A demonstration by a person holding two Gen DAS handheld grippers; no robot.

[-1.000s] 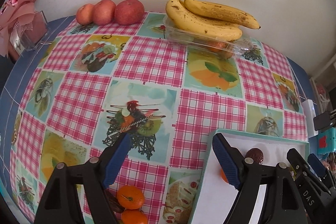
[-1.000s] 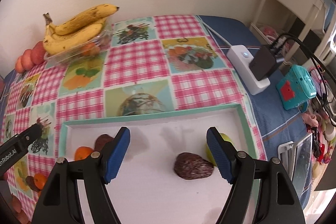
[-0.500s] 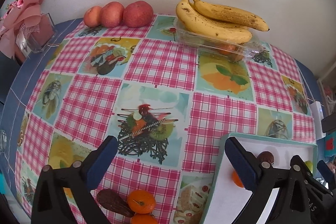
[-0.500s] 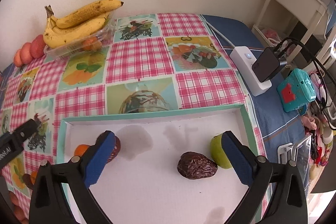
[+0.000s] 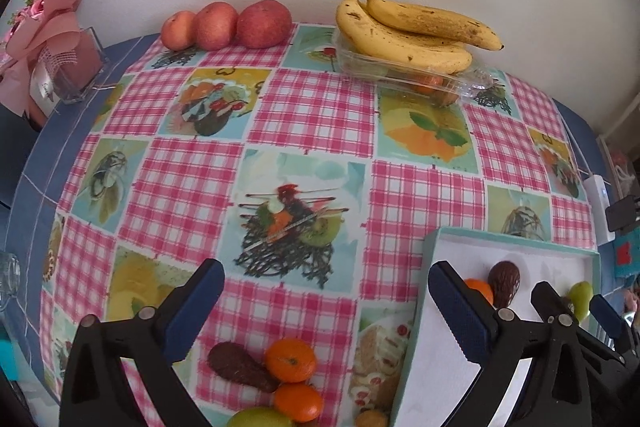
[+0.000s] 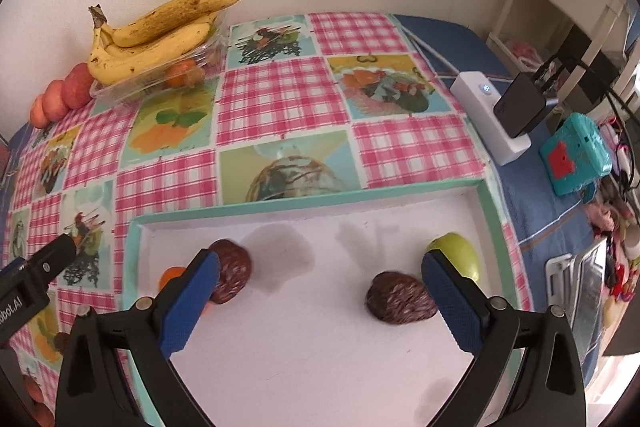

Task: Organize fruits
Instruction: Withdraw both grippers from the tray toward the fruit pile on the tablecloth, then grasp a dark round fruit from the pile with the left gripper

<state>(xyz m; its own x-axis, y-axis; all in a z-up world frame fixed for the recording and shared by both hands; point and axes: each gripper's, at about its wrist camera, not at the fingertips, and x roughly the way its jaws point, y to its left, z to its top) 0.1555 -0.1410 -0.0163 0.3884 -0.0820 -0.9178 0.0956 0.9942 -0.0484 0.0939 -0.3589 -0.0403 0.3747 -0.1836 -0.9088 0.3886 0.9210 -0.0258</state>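
Note:
My left gripper (image 5: 324,281) hangs open over the checked tablecloth, nothing between its jaws. Below it lie a dark brown fruit (image 5: 240,367), two oranges (image 5: 291,359) and a green fruit (image 5: 260,419). My right gripper (image 6: 320,273) is open above the white tray with a teal rim (image 6: 304,199). In the tray sit a brown fruit (image 6: 398,299), a green fruit (image 6: 460,251), another brown fruit (image 6: 232,269) and an orange (image 6: 172,275). Bananas (image 5: 412,31) rest on a clear box (image 5: 400,75) at the back, red apples (image 5: 228,25) beside them.
A pink bouquet in a clear holder (image 5: 52,39) stands at the back left. A white power strip with a black plug (image 6: 496,115) and a teal gadget (image 6: 576,155) lie right of the cloth. A glass jar (image 5: 8,275) is at the left edge.
Both grippers' jaws have spread wider apart. Both views have pulled back slightly, so more of the fruits near the table's front edge shows in the left wrist view.

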